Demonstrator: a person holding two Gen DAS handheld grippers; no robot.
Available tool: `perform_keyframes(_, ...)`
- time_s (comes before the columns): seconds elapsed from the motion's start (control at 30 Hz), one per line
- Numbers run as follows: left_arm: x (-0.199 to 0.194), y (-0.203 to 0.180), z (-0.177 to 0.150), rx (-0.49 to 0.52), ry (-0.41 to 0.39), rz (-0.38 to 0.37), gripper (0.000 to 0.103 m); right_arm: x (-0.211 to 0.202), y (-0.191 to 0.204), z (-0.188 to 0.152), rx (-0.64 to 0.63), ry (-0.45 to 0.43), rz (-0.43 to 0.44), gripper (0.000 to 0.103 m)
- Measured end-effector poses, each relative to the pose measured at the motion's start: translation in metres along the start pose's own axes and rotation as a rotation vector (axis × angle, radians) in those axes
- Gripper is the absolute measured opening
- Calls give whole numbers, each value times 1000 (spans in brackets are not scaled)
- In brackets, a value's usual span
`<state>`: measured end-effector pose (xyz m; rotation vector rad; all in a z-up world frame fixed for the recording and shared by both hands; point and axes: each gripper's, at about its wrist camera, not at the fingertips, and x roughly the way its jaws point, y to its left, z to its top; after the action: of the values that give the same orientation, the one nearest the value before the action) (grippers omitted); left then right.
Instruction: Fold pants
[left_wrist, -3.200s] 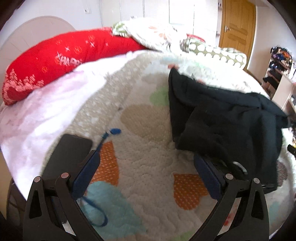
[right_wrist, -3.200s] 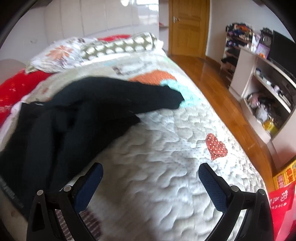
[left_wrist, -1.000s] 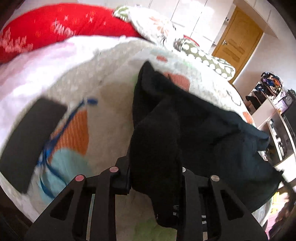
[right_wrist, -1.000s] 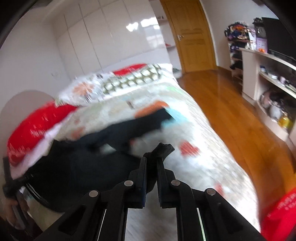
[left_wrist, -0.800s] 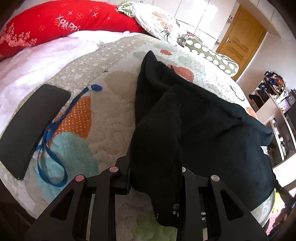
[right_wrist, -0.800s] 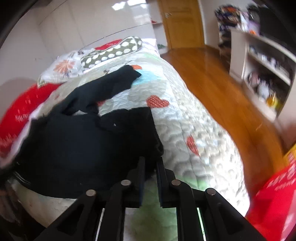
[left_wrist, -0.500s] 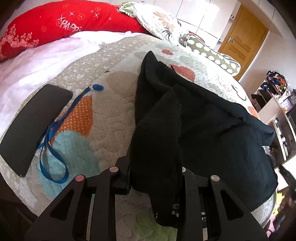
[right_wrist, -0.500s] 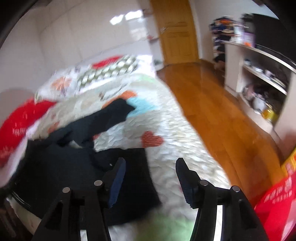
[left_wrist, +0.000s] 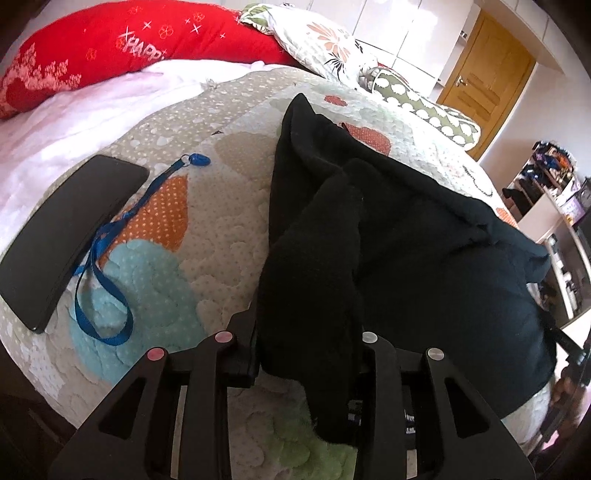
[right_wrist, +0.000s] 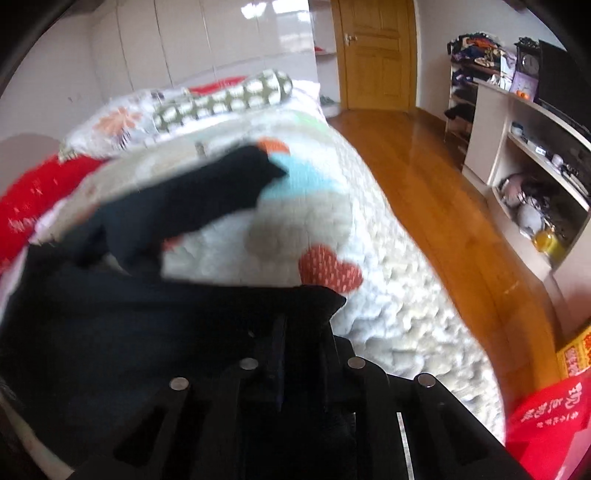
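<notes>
Left gripper (left_wrist: 306, 332) clamped on black fabric pants (left_wrist: 424, 236) edge; right gripper (right_wrist: 295, 332) clamped on corner. Bare patchwork quilted bed (right_wrist: 369, 229) ahead; black flat phone (left_wrist: 62, 236) left.

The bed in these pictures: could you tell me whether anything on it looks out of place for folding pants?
Yes: a black phone with a blue strap lies on the quilt left of the pants, unrelated to folding. The pants are bunched, one leg lying askew across the quilt.
</notes>
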<state>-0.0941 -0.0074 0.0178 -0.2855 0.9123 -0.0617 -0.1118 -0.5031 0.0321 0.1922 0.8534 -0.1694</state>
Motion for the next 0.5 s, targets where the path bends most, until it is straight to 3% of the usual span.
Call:
perform_keyframes(0.03,-2,2,1,-5,5,-3,33,-5,-1,3,4,-5,-13,26)
perform_keyframes(0.1,-10,6,2,-7,5,8,38,-19,-3,8,29,-28,-32,32)
perform_keyframes(0.17,-21,10,3,-5,-16,25,41,-35,1,11,24,-62,-28,33)
perform_keyframes(0.23,-30,16,3,-7,-33,34,50,-48,12,10,-8,-90,-19,36)
perform_keyframes(0.37,-35,23,0,-28,-20,28,51,-62,48,1,-82,-101,103,37)
perform_keyframes(0.5,-57,21,-6,-2,-61,50,51,-64,94,-15,-177,-69,264,37)
